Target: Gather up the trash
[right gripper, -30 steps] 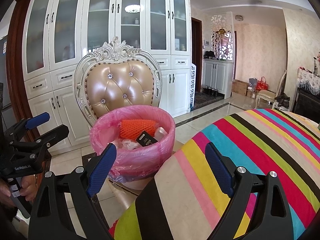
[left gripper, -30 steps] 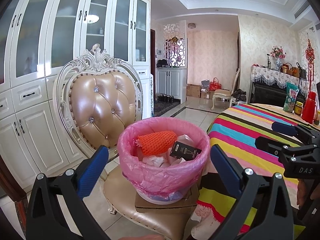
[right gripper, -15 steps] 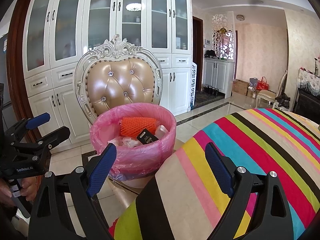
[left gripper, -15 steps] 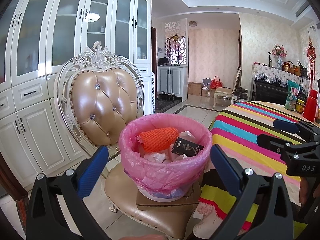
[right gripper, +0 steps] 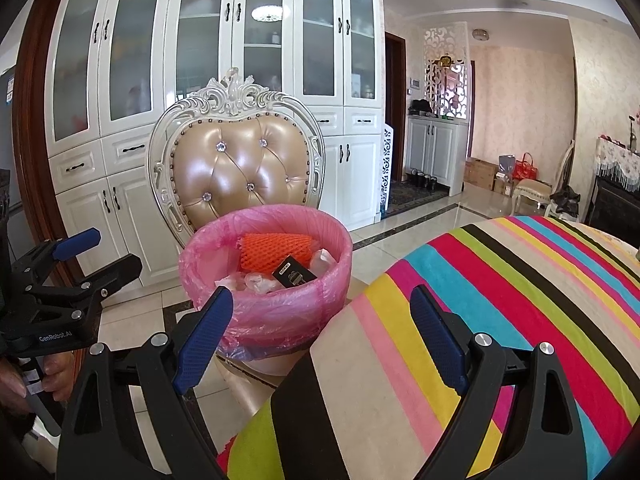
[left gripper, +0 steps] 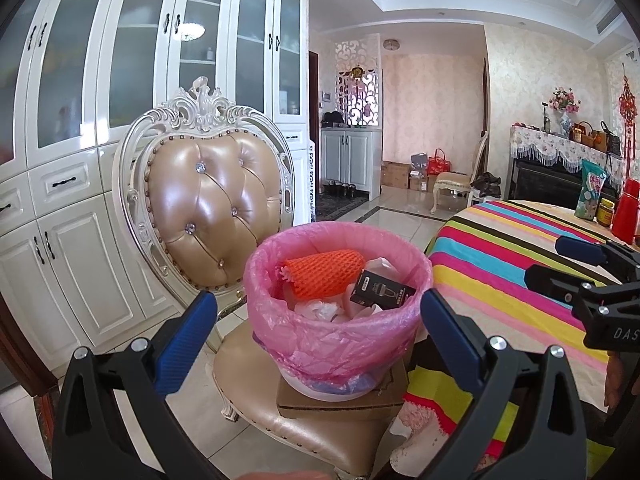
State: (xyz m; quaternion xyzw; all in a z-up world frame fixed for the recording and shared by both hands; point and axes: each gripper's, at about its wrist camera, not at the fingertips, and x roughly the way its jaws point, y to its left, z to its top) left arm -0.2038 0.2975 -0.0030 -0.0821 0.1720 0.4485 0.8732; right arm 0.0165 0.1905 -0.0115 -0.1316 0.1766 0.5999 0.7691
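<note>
Both pairs of jaws are held wide apart with nothing between them. The left gripper point(left gripper: 318, 324) is aimed at the bin point(left gripper: 338, 320), whose pink liner is framed between the blue pads point(left gripper: 186, 344) without being touched. The right gripper point(right gripper: 322, 336) is held over the near edge of the striped tablecloth point(right gripper: 500, 300), with the bin seen ahead and to its left; its pads press on nothing either.

The bin is stood on a flat cardboard box point(left gripper: 340, 404), which is laid on the seat of a padded chair point(left gripper: 216, 204) just beside the table. The trash is already inside the liner: an orange foam net point(left gripper: 324, 272), a small black box point(left gripper: 382, 290) leaning at the right of the pile, and crumpled clear wrappers point(left gripper: 320, 310) underneath. No loose trash can be made out on the part of the cloth that is shown. A snack bag point(left gripper: 592, 190), a jar point(left gripper: 606, 212) and a red flask point(left gripper: 626, 216) are stood at the far side of the table, well apart from the bin.

The collecting step is judged to be done or nearly so, with both grippers paused in front of the bin. If the bag is to be closed next, the liner's rim would have to be pinched on opposite sides and gathered up; thin film is easily torn or slipped, so a firm grip low on the folded edge would be called for.
</note>
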